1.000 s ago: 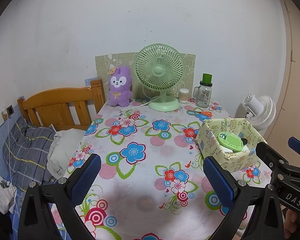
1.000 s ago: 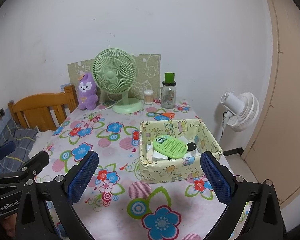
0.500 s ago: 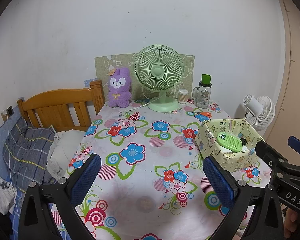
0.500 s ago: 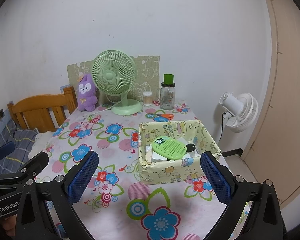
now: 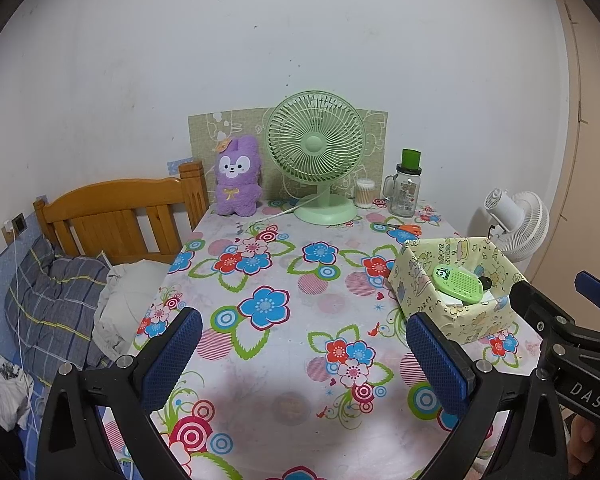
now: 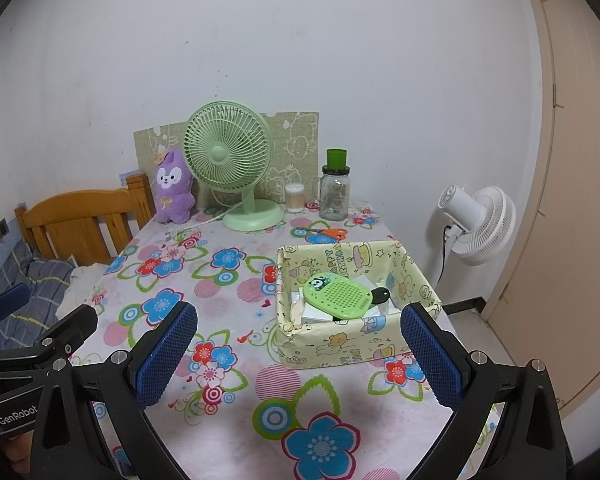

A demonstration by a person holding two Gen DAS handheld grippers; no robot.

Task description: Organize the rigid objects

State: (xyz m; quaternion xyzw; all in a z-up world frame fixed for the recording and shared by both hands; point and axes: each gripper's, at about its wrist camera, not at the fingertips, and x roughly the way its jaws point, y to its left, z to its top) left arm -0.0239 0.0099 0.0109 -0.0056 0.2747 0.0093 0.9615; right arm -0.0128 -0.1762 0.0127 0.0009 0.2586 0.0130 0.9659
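With the green perforated gadget [image 6: 337, 296] and a few other items already lying in the patterned box [image 6: 356, 342] on the worktop [image 6: 236, 320], you hold both grippers, left gripper [image 5: 302, 354] and right gripper [image 6: 300, 354], with jaws wide open and empty, and the orange scissors [image 6: 326, 233] look like the loose item left.

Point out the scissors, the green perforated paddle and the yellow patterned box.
scissors [image 6: 334, 233], right wrist view, on the orange handles.
green perforated paddle [image 6: 338, 295], right wrist view, on its dotted face.
yellow patterned box [image 6: 340, 346], right wrist view, on its near outer wall.
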